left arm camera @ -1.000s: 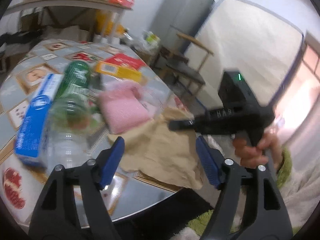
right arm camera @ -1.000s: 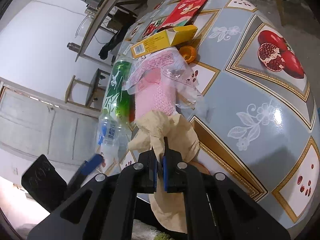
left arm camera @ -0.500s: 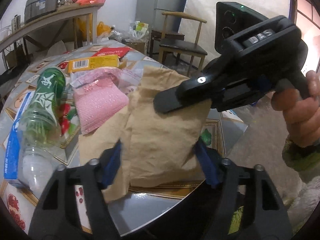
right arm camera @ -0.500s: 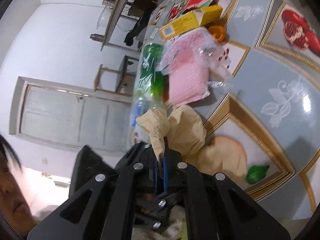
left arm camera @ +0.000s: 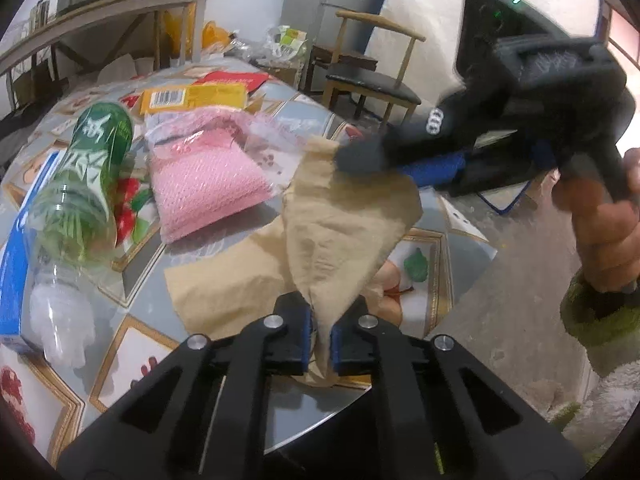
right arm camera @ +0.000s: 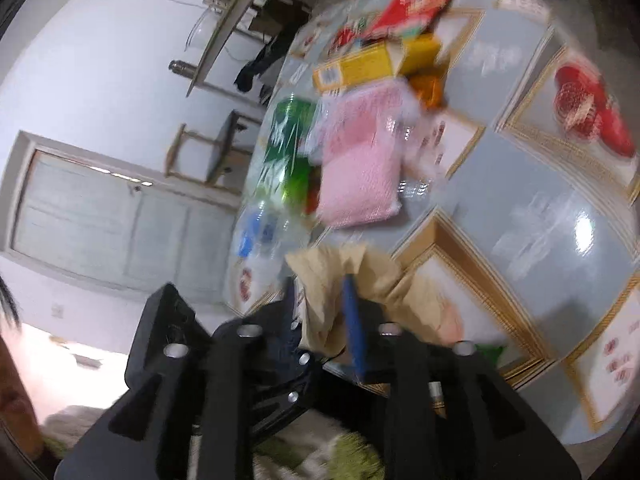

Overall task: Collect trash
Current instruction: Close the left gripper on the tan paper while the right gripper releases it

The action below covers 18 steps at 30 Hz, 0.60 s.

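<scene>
Paper bag is hanging over the table edge, pinched in the closing left gripper — right gripper is opening around its top, risking slippage — too thin a bite.

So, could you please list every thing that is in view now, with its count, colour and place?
paper bag: 1, brown, near table edge, pinched at one corner by left gripper
pink pack: 1, pink in clear wrap, beside the bag
bottle: 1, green label, lying on its side
blue box: 1, blue, beside the bottle
yellow box: 1, behind the pink pack
red packet: 1, behind the yellow box
table: 1, grey with fruit prints
chair: 1, wood, dark seat, behind the table
left gripper: black, closing on the bag
right gripper: black, jaws opening, bag between them
hand: 1, holds right gripper
</scene>
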Available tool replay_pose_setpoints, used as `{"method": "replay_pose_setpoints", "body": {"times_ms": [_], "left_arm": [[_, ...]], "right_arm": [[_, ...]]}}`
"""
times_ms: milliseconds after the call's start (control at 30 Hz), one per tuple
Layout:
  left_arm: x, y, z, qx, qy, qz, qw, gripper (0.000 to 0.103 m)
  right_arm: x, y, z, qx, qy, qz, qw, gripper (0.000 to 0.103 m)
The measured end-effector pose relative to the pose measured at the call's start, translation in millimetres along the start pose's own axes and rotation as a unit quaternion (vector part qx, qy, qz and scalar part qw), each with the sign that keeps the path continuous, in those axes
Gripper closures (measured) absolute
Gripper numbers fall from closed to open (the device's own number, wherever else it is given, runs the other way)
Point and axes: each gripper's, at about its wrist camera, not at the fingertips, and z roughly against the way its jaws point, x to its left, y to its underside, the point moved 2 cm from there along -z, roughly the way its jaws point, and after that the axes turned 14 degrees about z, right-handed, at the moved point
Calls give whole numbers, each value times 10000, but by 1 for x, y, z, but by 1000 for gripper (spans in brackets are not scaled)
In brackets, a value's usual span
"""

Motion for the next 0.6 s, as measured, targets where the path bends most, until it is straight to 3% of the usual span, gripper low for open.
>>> {"method": "replay_pose_setpoints", "body": {"times_ms": [167, 300, 467, 600], "left_arm": [[10, 1, 5, 2, 117, 320, 9994, 98], [17, 3, 9, -9, 110, 412, 9991, 98], [24, 4, 12, -7, 153, 548, 9984, 98], [25, 8, 16, -3, 192, 607, 9980, 98]], "right_arm": [[5, -23, 19, -427, 796, 462, 9948, 63], [9, -40, 13, -443, 1685, 995, 9797, 63], [9, -60, -8, -399, 2031, 1347, 9690, 63], [0, -71, -23, -271, 1972, 1300, 9713, 63]]}}
